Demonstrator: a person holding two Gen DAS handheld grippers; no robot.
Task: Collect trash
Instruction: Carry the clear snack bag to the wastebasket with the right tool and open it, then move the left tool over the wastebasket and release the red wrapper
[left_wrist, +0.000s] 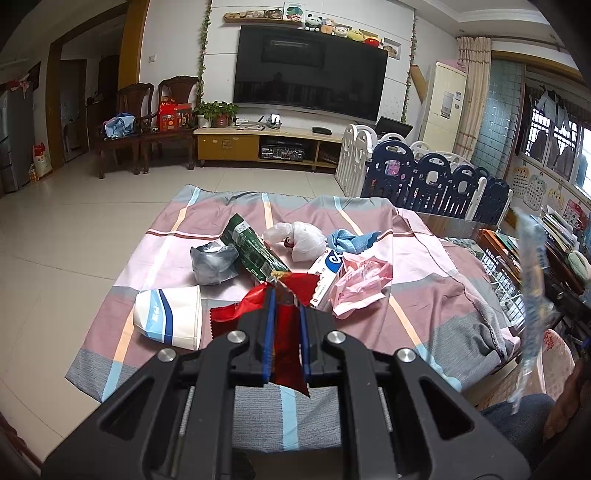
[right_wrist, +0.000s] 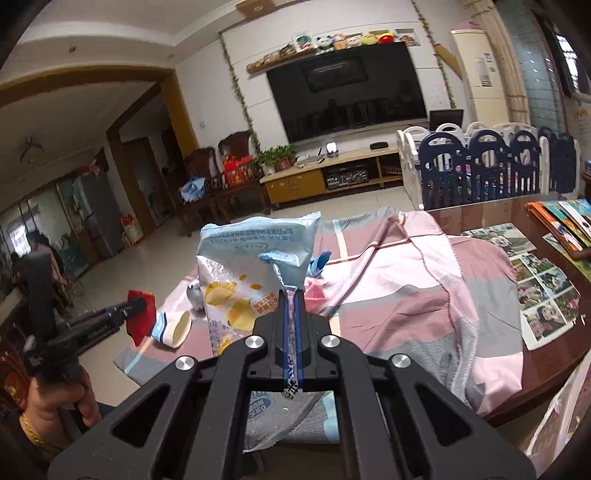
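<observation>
My left gripper (left_wrist: 287, 295) is shut on a red wrapper (left_wrist: 286, 347), held above the near part of the cloth-covered table (left_wrist: 424, 306). My right gripper (right_wrist: 293, 295) is shut on a light blue chip bag (right_wrist: 255, 266), held up over the table's near edge. The left gripper (right_wrist: 135, 304) with the red wrapper (right_wrist: 142, 317) shows at the left of the right wrist view. The chip bag (left_wrist: 532, 280) shows blurred at the right of the left wrist view. More trash lies on the cloth: a paper cup (left_wrist: 170, 317), a grey bag (left_wrist: 212, 264), a green packet (left_wrist: 253, 249), a white bag (left_wrist: 299, 238), a pink bag (left_wrist: 360, 284), a white-blue box (left_wrist: 327, 273).
A blue cloth (left_wrist: 352, 240) lies behind the trash. Photos (right_wrist: 539, 288) and books (right_wrist: 561, 221) lie on the bare wooden table at the right. A playpen fence (left_wrist: 436, 177) stands beyond the table. A tiled floor, TV cabinet (left_wrist: 266, 142) and chairs are further back.
</observation>
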